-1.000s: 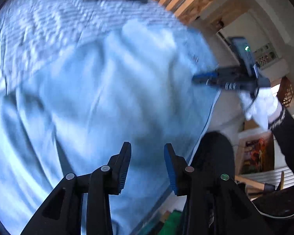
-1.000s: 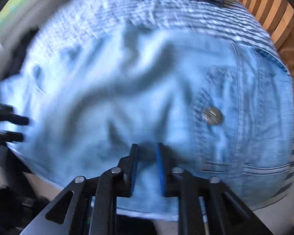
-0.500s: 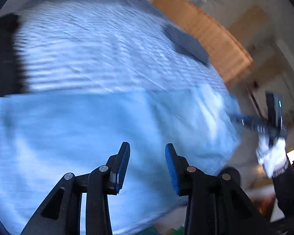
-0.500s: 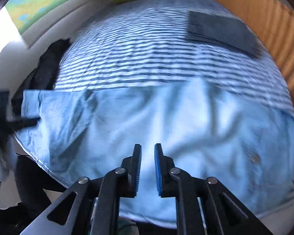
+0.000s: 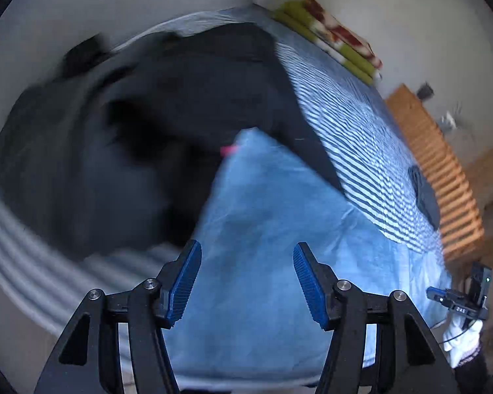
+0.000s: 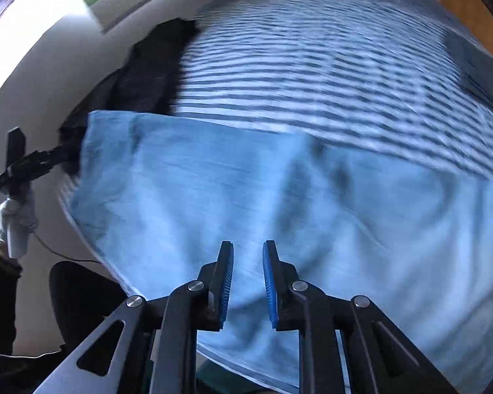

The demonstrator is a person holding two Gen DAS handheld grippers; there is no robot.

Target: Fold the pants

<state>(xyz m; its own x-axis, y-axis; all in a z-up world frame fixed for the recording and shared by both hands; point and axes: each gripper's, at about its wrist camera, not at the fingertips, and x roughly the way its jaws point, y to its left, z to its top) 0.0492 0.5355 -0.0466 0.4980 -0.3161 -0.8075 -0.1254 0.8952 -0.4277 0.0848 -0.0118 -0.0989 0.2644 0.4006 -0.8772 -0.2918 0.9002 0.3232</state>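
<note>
Light blue jeans (image 5: 279,229) lie spread flat across the near part of a blue-and-white striped bed (image 5: 351,131). My left gripper (image 5: 246,256) is wide open above the leg end of the jeans, with nothing between its pads. In the right wrist view the jeans (image 6: 246,190) fill the foreground. My right gripper (image 6: 248,252) hovers over their near edge, its pads a narrow gap apart and holding nothing. Each gripper shows in the other's view, held by a white-gloved hand: the left gripper (image 6: 33,164) at the far left, the right gripper (image 5: 450,298) at the far right.
A pile of dark clothes (image 5: 131,138) lies at the jeans' leg end against the wall (image 6: 49,75). A folded dark grey garment (image 5: 424,193) rests further up the bed. Folded green and red blankets (image 5: 328,39) sit at the far end. A wooden slatted frame (image 5: 443,170) borders the bed.
The left gripper has opened wider and swung left toward the dark pile. The right gripper has drawn back from the jeans, which now lie flat; its narrow gap is unchanged.
</note>
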